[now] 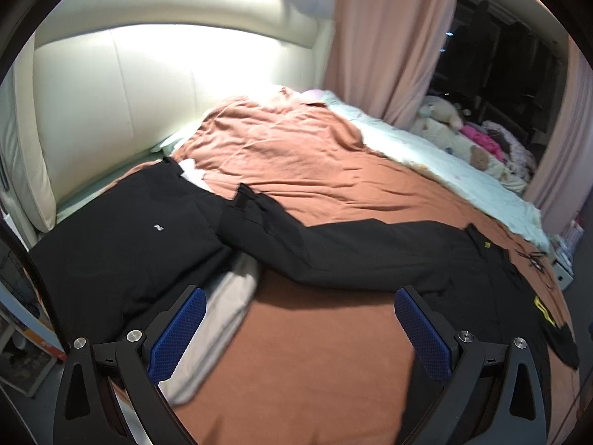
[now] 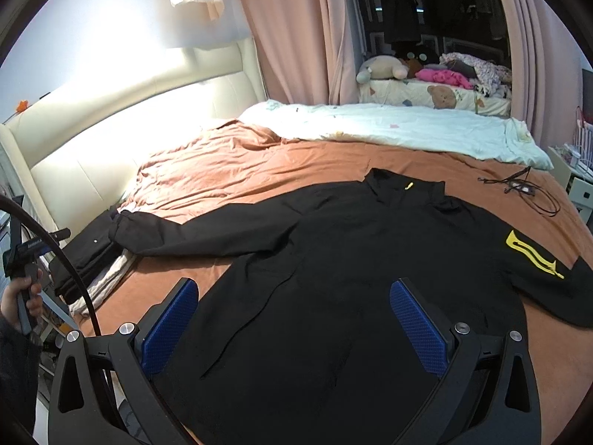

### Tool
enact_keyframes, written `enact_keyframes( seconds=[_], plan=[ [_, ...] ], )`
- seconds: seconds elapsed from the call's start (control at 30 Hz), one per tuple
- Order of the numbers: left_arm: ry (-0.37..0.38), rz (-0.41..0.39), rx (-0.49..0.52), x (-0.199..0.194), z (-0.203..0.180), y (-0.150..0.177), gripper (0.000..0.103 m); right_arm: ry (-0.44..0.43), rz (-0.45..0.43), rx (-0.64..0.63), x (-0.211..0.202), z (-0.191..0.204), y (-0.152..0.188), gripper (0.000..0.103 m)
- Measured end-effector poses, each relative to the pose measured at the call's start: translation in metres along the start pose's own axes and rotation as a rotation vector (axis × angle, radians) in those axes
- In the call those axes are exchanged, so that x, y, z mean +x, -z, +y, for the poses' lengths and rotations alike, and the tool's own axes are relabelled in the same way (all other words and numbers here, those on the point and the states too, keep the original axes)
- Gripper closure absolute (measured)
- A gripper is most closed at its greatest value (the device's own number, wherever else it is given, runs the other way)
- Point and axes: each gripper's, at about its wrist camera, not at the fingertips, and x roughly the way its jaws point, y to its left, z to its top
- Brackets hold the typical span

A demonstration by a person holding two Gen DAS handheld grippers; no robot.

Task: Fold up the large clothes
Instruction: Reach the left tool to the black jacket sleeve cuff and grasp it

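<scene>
A black jacket (image 2: 352,252) with yellow marks on one sleeve lies spread flat on the rust-brown bed sheet (image 2: 237,170). Its long sleeve (image 1: 333,248) stretches left, its cuff resting on a stack of folded black clothes (image 1: 122,237). My right gripper (image 2: 296,319) hovers open over the jacket's lower body, nothing between its blue pads (image 2: 418,330). My left gripper (image 1: 300,330) is open above bare sheet, just below the sleeve, beside a folded grey garment (image 1: 218,319). A hand (image 2: 22,296) holding the left gripper shows at the right wrist view's left edge.
A cream padded headboard (image 1: 148,104) runs behind the bed. A pale blue quilt (image 2: 389,129) lies along the far side. Black cables (image 2: 526,193) rest on the sheet near the jacket's collar. Pink curtains (image 2: 296,37) and a bench with plush toys (image 2: 385,66) stand beyond.
</scene>
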Motion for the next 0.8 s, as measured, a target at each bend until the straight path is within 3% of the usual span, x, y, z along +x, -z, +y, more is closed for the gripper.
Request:
enact_keyframes(
  seconds=[0.6,0.73,0.8],
  plan=[
    [-0.117,0.143,-0.140,0.150,0.066,-0.043,0.014,-0.052,0.148,0.023,0.166,-0.016,-0.066,0.000],
    [-0.133,0.192,-0.139,0.176,0.069,-0.043,0.026,-0.048,0.167,0.018,0.202,-0.016,-0.073,0.000],
    [-0.150,0.212,-0.126,0.188,0.066,-0.041,0.045,-0.050,0.175,0.019,0.222,-0.018,-0.077,0.001]
  ],
)
